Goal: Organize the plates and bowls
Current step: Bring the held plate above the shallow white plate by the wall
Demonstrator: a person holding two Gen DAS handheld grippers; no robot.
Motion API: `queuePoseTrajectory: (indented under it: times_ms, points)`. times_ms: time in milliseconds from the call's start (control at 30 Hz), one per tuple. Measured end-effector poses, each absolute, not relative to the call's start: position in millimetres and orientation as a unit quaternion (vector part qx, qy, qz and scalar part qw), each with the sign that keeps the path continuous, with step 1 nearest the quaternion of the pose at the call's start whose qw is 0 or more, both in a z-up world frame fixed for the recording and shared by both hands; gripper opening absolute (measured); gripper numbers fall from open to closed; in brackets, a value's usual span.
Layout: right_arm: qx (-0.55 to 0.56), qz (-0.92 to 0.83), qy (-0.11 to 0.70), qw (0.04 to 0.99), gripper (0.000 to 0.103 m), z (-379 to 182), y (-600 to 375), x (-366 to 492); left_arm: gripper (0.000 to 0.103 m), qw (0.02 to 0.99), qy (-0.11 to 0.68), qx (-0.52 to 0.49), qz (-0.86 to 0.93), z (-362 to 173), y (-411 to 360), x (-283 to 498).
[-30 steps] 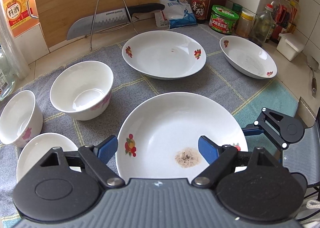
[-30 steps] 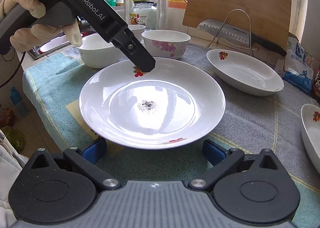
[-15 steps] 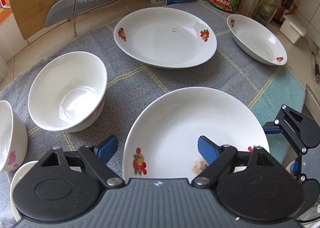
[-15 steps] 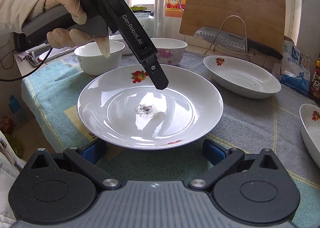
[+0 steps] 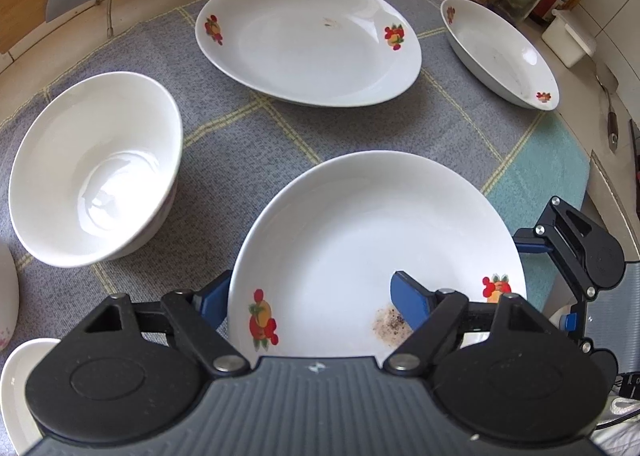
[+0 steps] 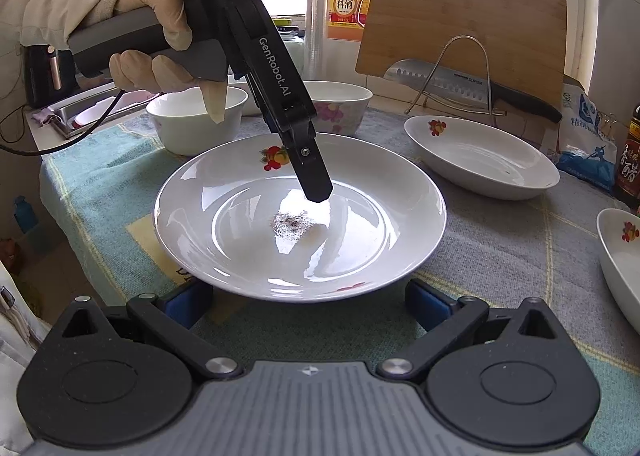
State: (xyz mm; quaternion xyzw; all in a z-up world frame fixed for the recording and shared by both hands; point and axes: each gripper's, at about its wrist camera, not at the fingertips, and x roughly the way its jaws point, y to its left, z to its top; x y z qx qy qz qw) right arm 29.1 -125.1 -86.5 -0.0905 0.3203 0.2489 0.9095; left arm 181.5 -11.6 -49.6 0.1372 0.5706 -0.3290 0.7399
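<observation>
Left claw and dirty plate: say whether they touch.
Cannot tell. The left claw has just been closing astride the dirty plate rim; left wrist view hides the pad faces, right wrist view has glare under the fingertip.

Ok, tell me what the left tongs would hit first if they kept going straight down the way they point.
Likely the near plate: the left tongs straddle its rim, one finger over the speckled stain.

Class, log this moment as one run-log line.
left gripper: straddling plate rim, closing | right gripper: open, near plate edge | plate: on cloth
</observation>
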Motion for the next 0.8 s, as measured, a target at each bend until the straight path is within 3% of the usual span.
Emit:
queuePoseTrajectory:
  times_ms: [800]
  points:
    - [-0.099,0.255,0.345,0.898,0.103,-81.1,-116.4,38.8,0.081,0.725,0.578,0.148,-0.344,-50.4,-16.5,186.7]
